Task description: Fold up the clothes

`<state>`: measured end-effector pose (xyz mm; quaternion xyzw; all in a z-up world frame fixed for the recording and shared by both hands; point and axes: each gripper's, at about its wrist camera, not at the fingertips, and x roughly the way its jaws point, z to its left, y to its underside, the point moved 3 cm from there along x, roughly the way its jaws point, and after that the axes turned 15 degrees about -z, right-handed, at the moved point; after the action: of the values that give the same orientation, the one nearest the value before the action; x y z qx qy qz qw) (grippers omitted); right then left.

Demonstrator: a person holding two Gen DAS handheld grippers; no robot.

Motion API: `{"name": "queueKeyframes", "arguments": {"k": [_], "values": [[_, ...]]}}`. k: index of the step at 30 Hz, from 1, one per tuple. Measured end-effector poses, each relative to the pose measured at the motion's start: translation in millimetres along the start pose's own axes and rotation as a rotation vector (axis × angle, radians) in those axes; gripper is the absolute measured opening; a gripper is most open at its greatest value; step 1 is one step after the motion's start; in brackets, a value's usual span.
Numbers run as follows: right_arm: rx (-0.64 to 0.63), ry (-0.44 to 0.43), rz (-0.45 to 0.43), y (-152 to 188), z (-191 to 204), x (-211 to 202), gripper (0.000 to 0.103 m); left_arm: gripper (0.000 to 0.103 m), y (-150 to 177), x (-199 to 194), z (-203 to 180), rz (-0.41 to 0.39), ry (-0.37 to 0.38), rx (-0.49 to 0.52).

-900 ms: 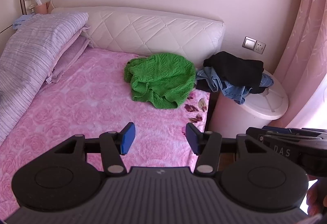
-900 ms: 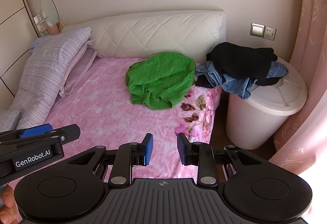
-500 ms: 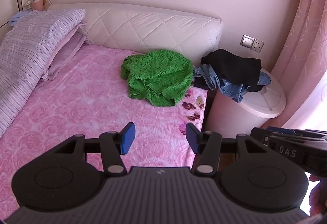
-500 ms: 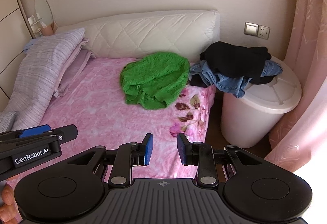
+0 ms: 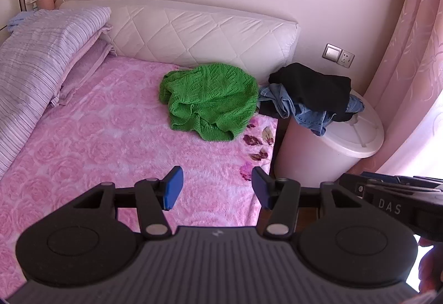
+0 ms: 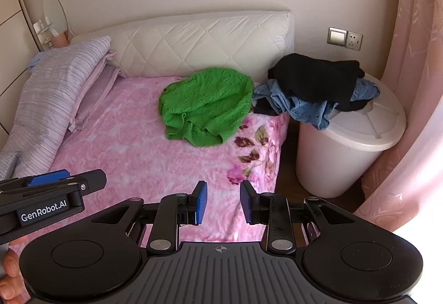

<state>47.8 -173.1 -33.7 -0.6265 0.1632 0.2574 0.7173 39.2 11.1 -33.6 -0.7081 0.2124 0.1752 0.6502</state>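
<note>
Nearest the cameras, the left gripper hangs above the foot end of the bed with its jaws wide apart and holding nothing; the right gripper hangs beside it over the bed's right edge, jaws parted less widely and likewise holding nothing. Between them and the clothes lies bare pink rose-patterned blanket, good room for spreading a garment flat. Farther up, near the headboard, the green knitted sweater lies crumpled in a heap, nothing folded yet. The sensible move is to reach to it, take two separate edge points such as shoulders or hem rather than the bunched middle, and draw it onto the open blanket. Beyond the bed's right side, a black garment rests on blue jeans atop a white lidded bin.
</note>
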Motion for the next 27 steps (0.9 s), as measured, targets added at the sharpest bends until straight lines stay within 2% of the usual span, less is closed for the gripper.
{"name": "queueKeyframes", "arguments": {"k": [27], "values": [[-0.029, -0.020, 0.001, -17.5, 7.9, 16.8, 0.030, 0.051, -15.7, 17.5, 8.5, 0.007, -0.023, -0.027]]}}
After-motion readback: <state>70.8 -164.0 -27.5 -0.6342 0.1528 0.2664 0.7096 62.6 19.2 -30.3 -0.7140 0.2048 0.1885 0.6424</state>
